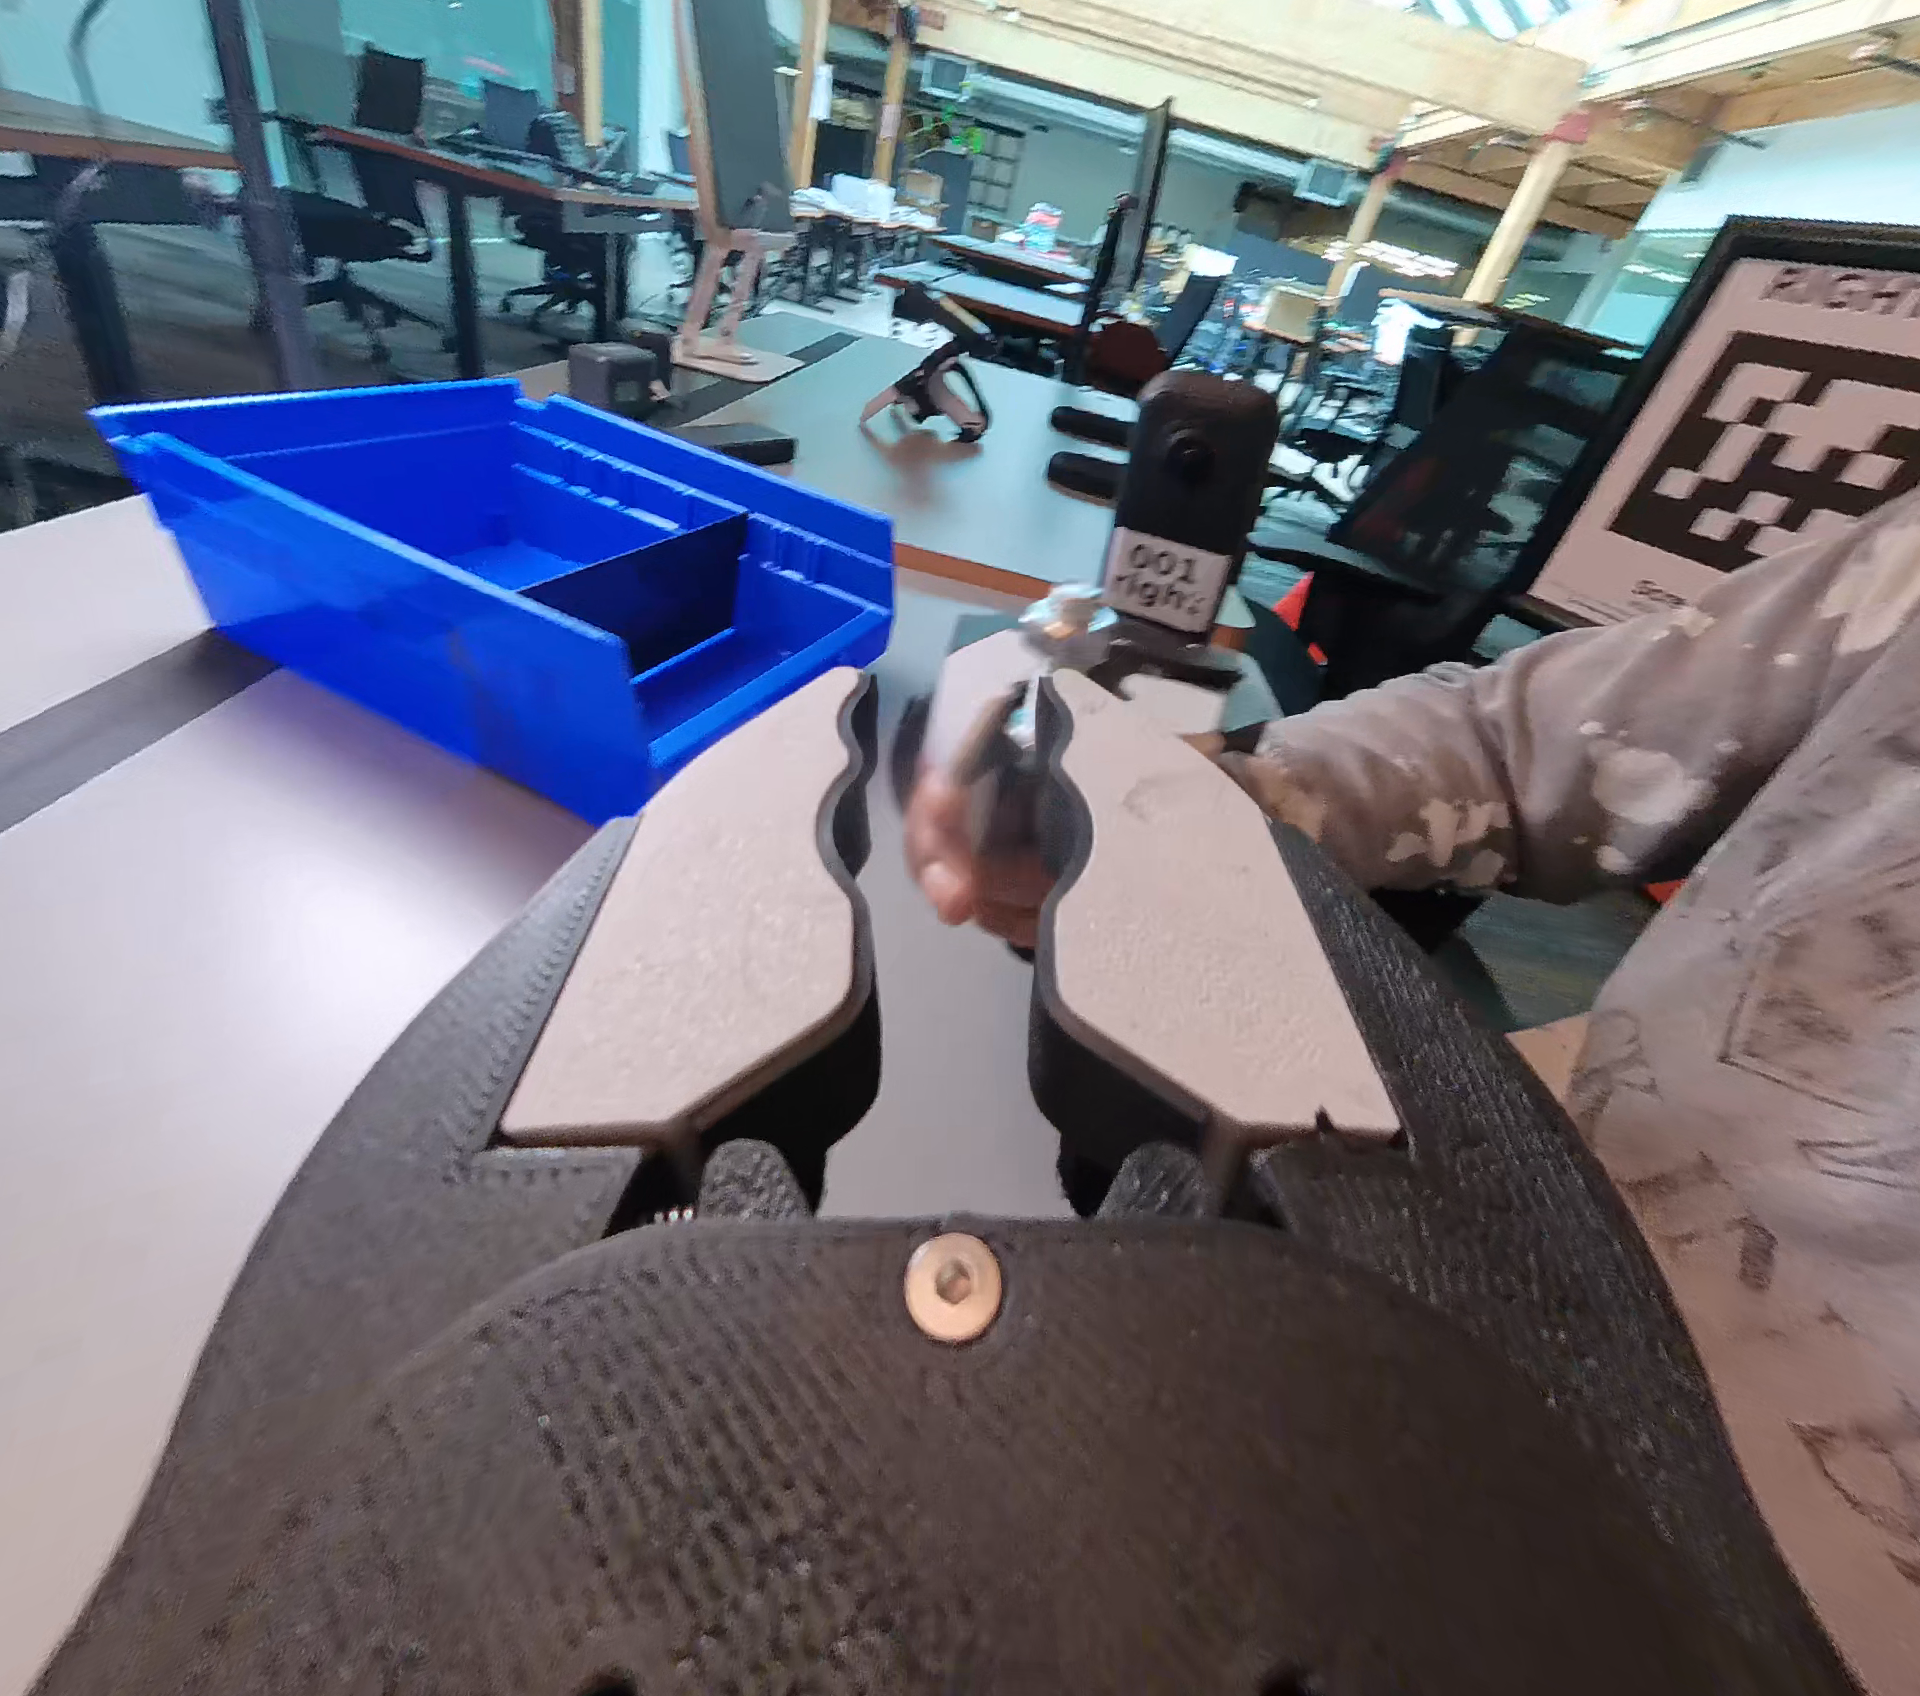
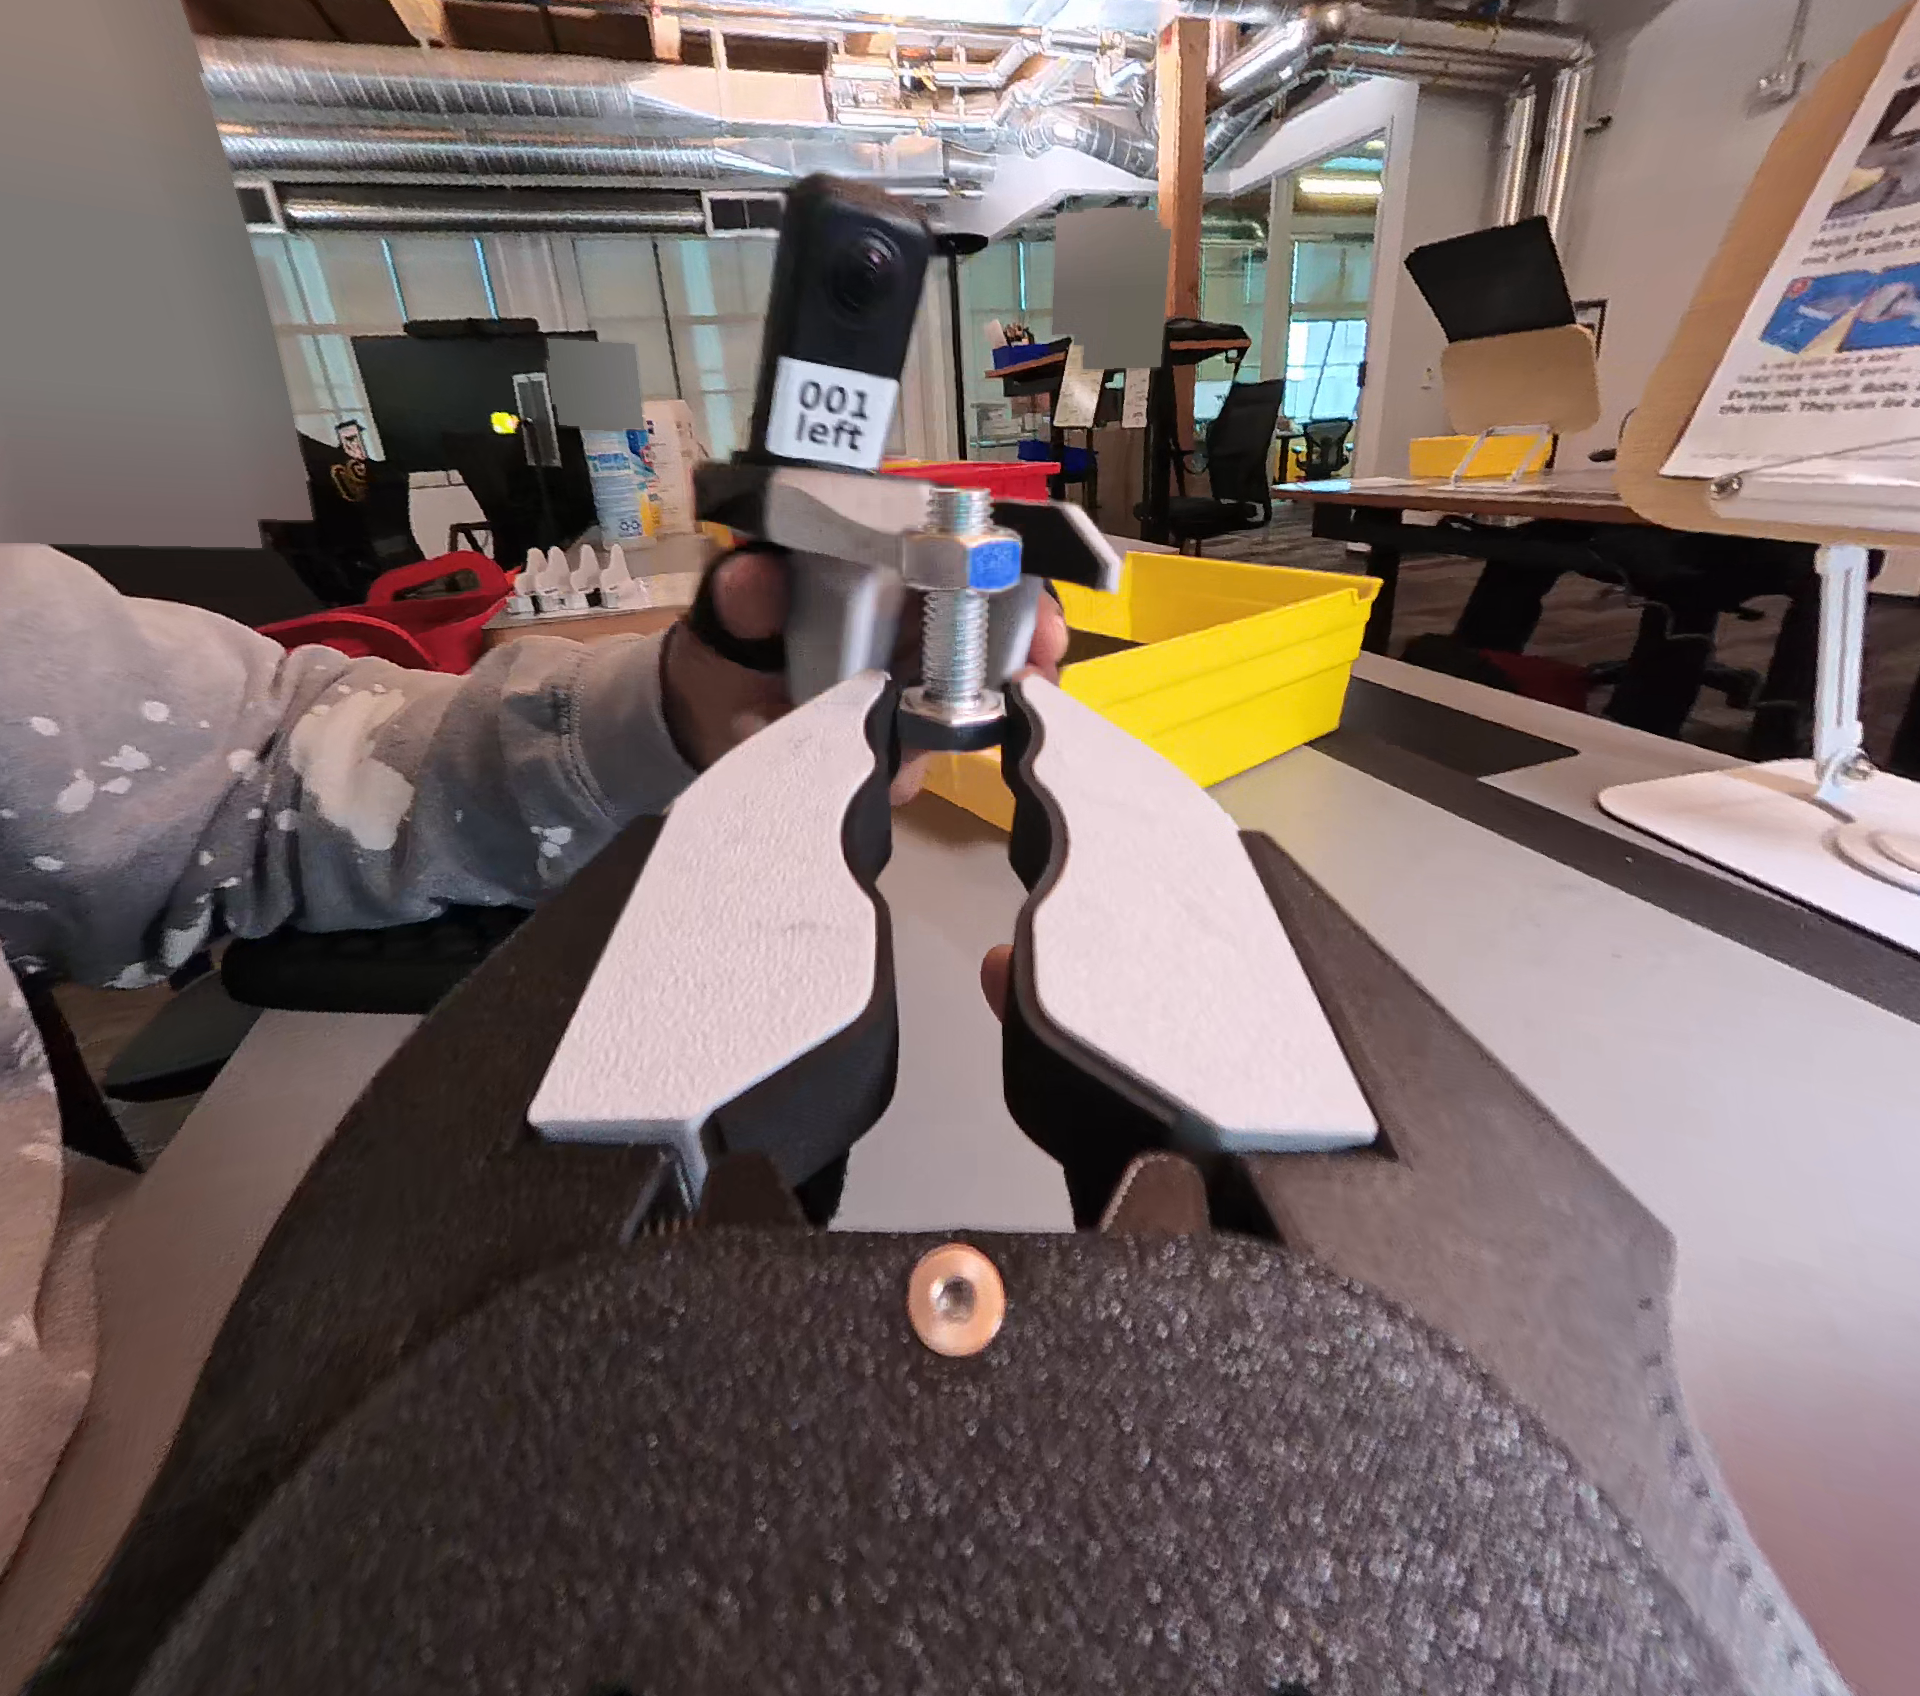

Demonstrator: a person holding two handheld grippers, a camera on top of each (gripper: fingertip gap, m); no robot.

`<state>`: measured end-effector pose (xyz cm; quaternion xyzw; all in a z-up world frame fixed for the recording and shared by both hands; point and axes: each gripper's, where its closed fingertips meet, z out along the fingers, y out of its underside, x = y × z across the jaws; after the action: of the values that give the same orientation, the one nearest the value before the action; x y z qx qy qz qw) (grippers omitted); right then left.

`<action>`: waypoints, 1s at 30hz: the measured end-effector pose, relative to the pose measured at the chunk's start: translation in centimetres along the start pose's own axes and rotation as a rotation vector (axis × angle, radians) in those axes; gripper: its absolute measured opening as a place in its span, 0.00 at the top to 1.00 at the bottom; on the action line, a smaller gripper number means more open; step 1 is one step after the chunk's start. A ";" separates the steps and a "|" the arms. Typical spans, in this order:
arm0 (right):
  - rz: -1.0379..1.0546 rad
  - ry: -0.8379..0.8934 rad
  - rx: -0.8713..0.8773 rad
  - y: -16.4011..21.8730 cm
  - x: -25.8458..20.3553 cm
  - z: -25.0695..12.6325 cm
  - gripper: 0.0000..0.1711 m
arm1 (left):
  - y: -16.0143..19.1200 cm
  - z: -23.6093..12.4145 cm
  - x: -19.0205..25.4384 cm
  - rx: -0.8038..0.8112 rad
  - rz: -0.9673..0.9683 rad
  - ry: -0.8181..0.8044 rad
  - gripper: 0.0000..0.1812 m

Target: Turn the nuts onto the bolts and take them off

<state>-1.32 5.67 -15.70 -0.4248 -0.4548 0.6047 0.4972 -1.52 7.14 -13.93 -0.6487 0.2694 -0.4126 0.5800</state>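
In the right wrist view my right gripper (image 2: 951, 711) is shut on the head of a silver bolt (image 2: 956, 638) and holds it upright above the table. A silver nut (image 2: 961, 560) with a blue mark sits high on the thread. The left gripper's fingers (image 2: 831, 519) reach in around the nut from the far side. In the left wrist view my left gripper (image 1: 956, 685) has its jaws apart. The blurred bolt (image 1: 1029, 737) and nut (image 1: 1055, 618) lie against the inner edge of its right finger, clear of the left finger.
A blue bin (image 1: 416, 649) with a black divider stands on the grey table to the left. A yellow bin (image 2: 1226, 659) stands behind the bolt. An instruction sheet on a stand (image 2: 1808, 316) is at the right. The person's sleeves (image 1: 1558, 763) (image 2: 312, 763) reach in. My left and right fingertips are right by each other.
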 end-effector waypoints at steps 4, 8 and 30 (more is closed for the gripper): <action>-0.014 0.023 -0.047 0.9 0.1 0.5 0.89 | 0.3 1.1 1.3 -0.019 0.001 0.038 0.82; 0.003 -0.025 0.021 -0.2 -0.5 0.0 0.89 | 0.5 0.4 -0.8 -0.041 0.005 -0.063 0.91; -0.011 0.024 -0.027 0.5 0.1 0.3 0.89 | 0.3 1.0 1.7 -0.030 -0.002 0.048 0.81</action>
<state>-1.74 5.70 -16.15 -0.4362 -0.4594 0.5906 0.4999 0.24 6.21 -13.87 -0.6475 0.2890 -0.4245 0.5631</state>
